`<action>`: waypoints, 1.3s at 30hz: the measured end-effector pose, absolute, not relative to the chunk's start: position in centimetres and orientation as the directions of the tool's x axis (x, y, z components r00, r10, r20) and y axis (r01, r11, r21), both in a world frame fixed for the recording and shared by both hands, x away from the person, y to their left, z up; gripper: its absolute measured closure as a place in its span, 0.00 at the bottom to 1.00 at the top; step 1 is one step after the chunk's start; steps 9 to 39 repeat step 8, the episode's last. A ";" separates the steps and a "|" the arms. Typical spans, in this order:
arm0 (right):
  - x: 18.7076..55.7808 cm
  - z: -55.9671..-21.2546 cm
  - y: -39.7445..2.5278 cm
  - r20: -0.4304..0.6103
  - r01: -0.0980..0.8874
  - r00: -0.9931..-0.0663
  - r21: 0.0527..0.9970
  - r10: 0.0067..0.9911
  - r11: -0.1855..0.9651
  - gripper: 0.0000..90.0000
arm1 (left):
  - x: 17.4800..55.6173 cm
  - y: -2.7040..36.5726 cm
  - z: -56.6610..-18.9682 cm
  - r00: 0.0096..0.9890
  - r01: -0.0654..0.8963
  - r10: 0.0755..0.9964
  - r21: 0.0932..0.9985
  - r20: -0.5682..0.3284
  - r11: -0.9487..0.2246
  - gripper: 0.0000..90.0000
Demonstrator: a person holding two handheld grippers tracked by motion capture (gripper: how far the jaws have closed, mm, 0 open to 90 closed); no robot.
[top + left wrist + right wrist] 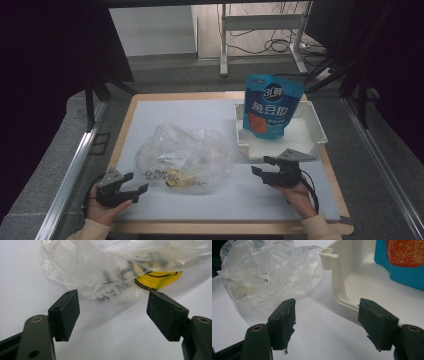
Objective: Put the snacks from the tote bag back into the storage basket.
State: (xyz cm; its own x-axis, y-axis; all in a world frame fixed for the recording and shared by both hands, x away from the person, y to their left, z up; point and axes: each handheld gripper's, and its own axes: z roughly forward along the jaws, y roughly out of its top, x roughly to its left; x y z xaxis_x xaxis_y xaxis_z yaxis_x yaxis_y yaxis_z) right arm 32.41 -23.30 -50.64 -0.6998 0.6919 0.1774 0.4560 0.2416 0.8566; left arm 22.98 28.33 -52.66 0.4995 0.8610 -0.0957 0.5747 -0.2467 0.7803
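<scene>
Dim, dark-edged high view, bright white table glare, soft shadows, close foreground slightly blurred

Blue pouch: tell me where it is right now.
In the high view the blue pouch stands upright in the white tray at the table's far right, beyond the right tool and right of the clear plastic bag.

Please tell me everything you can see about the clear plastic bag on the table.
The plastic bag is thin, see-through and very crumpled, with black letters printed near its front edge. Something yellow shows through it at that edge. It lies loosely puffed up on the white mat, left of the white tray. The left claw is open just before it, not touching.
</scene>
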 end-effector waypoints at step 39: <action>32.4 -50.6 -23.2 0.155 0.440 -0.700 0.863 0.697 0.250 0.32 | 23.0 28.4 -52.7 0.495 0.577 0.863 0.780 -0.097 -0.243 0.30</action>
